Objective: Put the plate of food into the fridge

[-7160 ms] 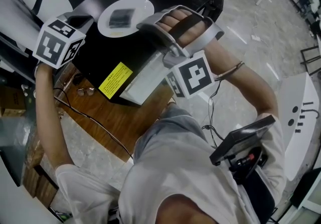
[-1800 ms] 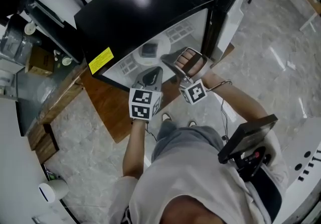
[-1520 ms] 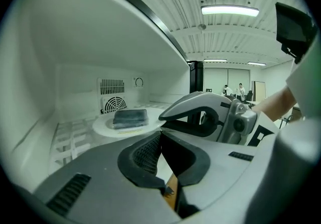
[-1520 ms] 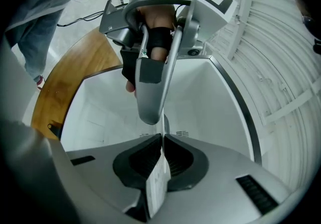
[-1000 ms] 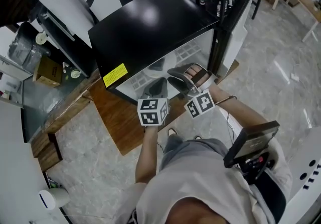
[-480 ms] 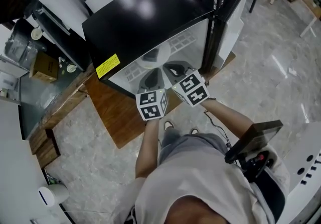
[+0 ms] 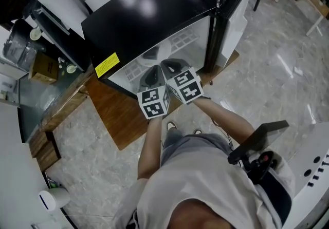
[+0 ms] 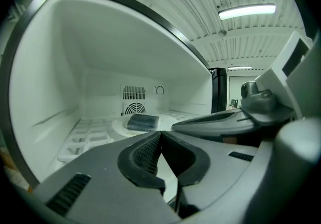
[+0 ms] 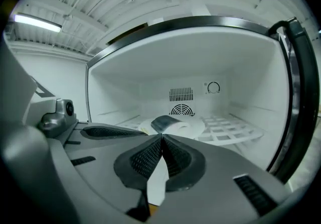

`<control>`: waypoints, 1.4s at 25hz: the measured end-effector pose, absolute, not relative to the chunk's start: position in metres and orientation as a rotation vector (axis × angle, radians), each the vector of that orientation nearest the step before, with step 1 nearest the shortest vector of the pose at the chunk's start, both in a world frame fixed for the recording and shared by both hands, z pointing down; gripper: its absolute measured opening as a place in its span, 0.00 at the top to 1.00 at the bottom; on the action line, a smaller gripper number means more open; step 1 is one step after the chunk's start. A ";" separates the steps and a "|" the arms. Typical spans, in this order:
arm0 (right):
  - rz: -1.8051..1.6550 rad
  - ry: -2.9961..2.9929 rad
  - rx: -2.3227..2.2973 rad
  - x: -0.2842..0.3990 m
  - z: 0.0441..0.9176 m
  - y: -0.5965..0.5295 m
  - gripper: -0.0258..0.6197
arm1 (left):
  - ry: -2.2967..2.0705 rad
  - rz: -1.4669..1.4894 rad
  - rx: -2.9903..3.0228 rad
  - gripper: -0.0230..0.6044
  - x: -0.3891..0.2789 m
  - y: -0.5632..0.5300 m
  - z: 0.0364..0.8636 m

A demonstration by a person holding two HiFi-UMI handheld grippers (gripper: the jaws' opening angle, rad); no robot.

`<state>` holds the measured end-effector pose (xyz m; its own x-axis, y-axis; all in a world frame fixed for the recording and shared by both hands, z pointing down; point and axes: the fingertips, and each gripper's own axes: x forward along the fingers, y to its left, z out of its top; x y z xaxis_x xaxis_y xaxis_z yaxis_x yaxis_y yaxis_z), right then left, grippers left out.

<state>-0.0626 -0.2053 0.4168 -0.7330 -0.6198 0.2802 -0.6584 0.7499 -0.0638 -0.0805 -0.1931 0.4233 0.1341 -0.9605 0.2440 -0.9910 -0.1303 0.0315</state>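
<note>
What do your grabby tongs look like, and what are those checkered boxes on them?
The left tongs and right tongs are smooth grey plastic, with curved jaws lined by black mesh-textured pads. Each carries a white cube printed with black square markers. The person wears a pale short-sleeved shirt.

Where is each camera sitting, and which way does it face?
Head view: on the person's head, looking steeply down at the open fridge; arms, torso, left gripper and right gripper show.
Left gripper view: rides the left gripper, looks along its shut jaws into the fridge; right gripper shows at right.
Right gripper view: rides the right gripper, jaws just closed on nothing, facing the fridge's back wall.
Shared: both gripper views show the plate of food inside.
</note>
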 end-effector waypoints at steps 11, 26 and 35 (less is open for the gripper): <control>0.205 -2.688 1.026 -0.070 0.422 -0.231 0.93 | -1.912 0.234 2.226 0.93 -0.087 -0.216 0.424; 0.186 -2.784 0.990 -0.068 0.409 -0.193 0.93 | -1.895 0.101 2.186 0.93 -0.082 -0.180 0.425; 0.238 -2.833 0.957 -0.065 0.403 -0.152 0.93 | -1.950 0.098 2.200 0.93 -0.080 -0.141 0.415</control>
